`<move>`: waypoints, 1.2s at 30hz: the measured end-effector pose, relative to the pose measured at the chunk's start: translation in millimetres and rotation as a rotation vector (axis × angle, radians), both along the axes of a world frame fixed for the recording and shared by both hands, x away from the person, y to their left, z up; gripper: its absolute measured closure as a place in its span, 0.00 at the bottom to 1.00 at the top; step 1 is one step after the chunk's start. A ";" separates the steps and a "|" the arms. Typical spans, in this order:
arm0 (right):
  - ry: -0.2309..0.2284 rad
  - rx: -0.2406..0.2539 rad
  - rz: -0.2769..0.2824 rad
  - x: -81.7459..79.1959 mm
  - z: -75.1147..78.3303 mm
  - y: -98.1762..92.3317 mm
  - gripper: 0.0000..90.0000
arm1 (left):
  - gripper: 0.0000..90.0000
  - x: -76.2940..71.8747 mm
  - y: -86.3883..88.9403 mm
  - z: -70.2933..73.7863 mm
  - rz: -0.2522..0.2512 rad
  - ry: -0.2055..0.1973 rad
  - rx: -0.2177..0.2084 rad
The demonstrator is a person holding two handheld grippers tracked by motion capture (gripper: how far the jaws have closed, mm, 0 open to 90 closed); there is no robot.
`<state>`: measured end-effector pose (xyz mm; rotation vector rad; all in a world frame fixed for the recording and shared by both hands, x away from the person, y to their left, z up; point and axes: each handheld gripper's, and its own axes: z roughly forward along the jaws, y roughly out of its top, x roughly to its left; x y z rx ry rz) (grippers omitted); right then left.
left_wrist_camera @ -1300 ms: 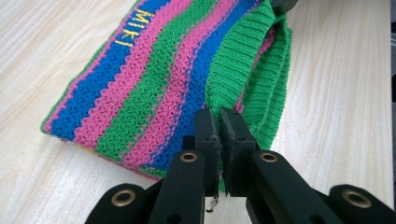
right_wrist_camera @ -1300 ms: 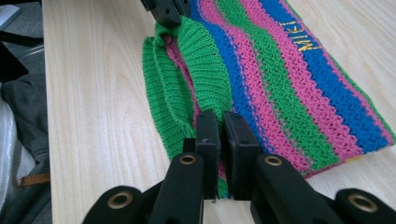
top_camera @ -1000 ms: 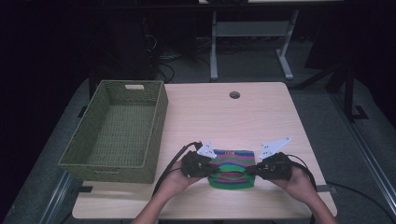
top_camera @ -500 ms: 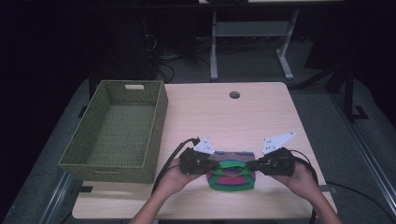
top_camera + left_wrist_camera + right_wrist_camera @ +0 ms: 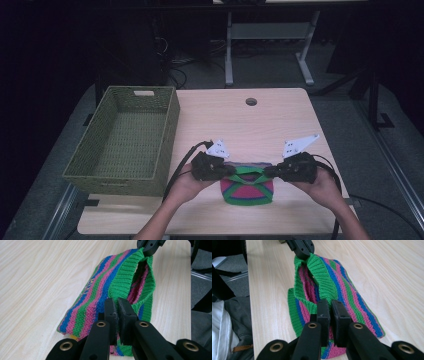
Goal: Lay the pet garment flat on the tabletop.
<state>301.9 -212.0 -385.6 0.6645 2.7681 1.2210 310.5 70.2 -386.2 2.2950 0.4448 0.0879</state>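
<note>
On the worktop (image 5: 280,120), both tongs, left (image 5: 231,170) and right (image 5: 268,171), pinch the striped knit hat's (image 5: 247,190) green rim (gripped, barely lifted); the basket (image 5: 125,137) waits.

You are raising your right gripper (image 5: 270,171) a little, and the corner of the striped knit garment (image 5: 247,187) pinched in its jaws is coming up off the table (image 5: 280,120) with it. Your left gripper (image 5: 229,170) is shifting only slightly, carrying the other corner. Between the two grippers the green ribbed edge (image 5: 125,280) is stretching out into a straighter, tauter line than a second ago, and the garment is hanging below it rather than lying bunched and flat. Its opening is spreading wider, so more of the pink inside (image 5: 308,287) is showing. The lower part is trailing towards you across the wood.
</note>
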 end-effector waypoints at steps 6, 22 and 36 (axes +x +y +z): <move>-0.009 0.000 -0.005 2.7 7.6 0.3 0.94 | 0.96 3.2 -0.5 6.0 0.010 -0.008 -0.004; 0.003 0.045 -0.062 28.6 18.9 -4.3 0.94 | 0.96 32.2 0.9 14.1 0.089 0.011 -0.056; 0.024 0.037 -0.113 55.7 21.8 -2.5 0.94 | 0.96 53.9 -3.0 15.0 0.175 0.000 -0.077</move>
